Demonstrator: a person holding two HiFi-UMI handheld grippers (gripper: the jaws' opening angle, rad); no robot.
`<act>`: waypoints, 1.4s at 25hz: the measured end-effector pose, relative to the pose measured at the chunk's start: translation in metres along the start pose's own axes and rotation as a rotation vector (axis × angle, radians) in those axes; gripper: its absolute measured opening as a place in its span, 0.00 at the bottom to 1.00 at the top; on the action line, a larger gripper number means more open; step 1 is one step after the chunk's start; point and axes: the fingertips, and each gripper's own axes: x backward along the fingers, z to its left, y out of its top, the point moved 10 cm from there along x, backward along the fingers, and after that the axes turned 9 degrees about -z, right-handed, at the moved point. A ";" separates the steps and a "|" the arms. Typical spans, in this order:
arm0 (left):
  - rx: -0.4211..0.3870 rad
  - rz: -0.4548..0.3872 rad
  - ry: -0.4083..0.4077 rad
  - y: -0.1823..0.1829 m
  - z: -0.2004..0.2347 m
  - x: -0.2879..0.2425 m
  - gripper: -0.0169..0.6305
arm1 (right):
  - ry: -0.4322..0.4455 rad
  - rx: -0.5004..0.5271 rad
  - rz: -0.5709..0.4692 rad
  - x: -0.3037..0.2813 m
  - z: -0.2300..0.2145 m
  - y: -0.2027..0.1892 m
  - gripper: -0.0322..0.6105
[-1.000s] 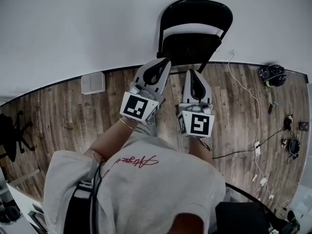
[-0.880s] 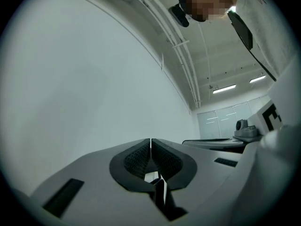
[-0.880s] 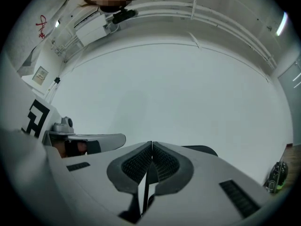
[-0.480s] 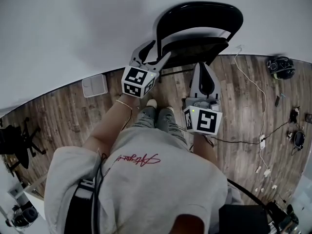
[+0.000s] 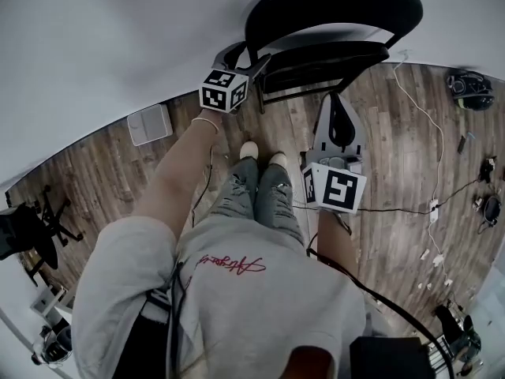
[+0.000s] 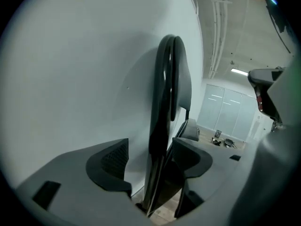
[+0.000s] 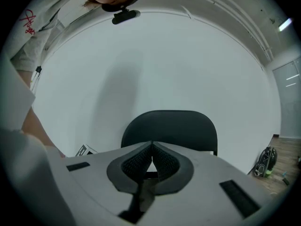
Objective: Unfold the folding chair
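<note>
Folding chair (image 5: 323, 54) stands folded nearly flat against white wall (image 5: 118, 38) on wood floor (image 5: 118, 188), directly ahead of operator. The lean on the wall probably keeps it upright w/o support.

L tongs (image 5: 249, 60) sit at chair's left edge. Jaws are opening, with frame tube (image 6: 162, 102) between them and no pad contact. Presumably positioned to clamp & steady the frame.

R tongs (image 5: 339, 117) are closed & empty, aimed at backrest (image 7: 169, 126) centre, short of the chair. Likely staged to push the seat down.

No containers in view.
</note>
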 end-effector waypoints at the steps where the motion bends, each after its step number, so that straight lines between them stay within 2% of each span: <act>1: -0.007 0.006 -0.018 0.001 0.001 -0.007 0.50 | -0.017 -0.009 0.015 -0.005 -0.003 -0.006 0.08; 2: -0.023 0.013 -0.045 0.003 0.001 -0.012 0.40 | -0.036 -0.018 0.033 -0.011 -0.005 -0.012 0.07; 4: -0.100 0.041 -0.108 0.007 -0.005 -0.021 0.14 | -0.068 -0.020 0.070 -0.021 -0.010 -0.024 0.08; 6: -0.175 0.059 -0.130 0.008 -0.010 -0.024 0.12 | -0.094 -0.009 0.111 -0.029 -0.013 -0.035 0.08; 9: -0.204 0.067 -0.123 0.008 -0.011 -0.022 0.11 | -0.136 -0.064 0.207 -0.048 -0.023 -0.060 0.08; 11: -0.213 0.076 -0.106 0.007 -0.013 -0.021 0.11 | -0.198 -0.189 0.282 -0.067 -0.035 -0.082 0.11; 12: -0.214 0.077 -0.101 0.006 -0.014 -0.020 0.11 | -0.242 -0.277 0.318 -0.076 -0.042 -0.093 0.25; 13: -0.215 0.076 -0.098 0.005 -0.014 -0.020 0.11 | -0.297 -0.380 0.351 -0.084 -0.049 -0.103 0.34; 16: -0.213 0.076 -0.099 0.003 -0.016 -0.020 0.11 | -0.483 -0.703 0.395 -0.104 -0.062 -0.120 0.42; 19: -0.213 0.092 -0.100 0.001 -0.017 -0.020 0.11 | -0.625 -0.849 0.444 -0.123 -0.063 -0.132 0.45; 21: -0.226 0.106 -0.101 0.001 -0.019 -0.021 0.11 | -0.687 -0.881 0.484 -0.137 -0.063 -0.135 0.46; 26: -0.238 0.107 -0.096 0.001 -0.020 -0.018 0.11 | -0.766 -0.801 0.663 -0.171 -0.057 -0.140 0.46; 30: -0.233 0.098 -0.109 0.001 -0.024 -0.020 0.11 | -0.756 -0.859 0.577 -0.167 -0.064 -0.155 0.41; 35: -0.229 0.099 -0.128 -0.010 -0.023 -0.023 0.09 | -0.732 -0.864 0.550 -0.155 -0.063 -0.154 0.39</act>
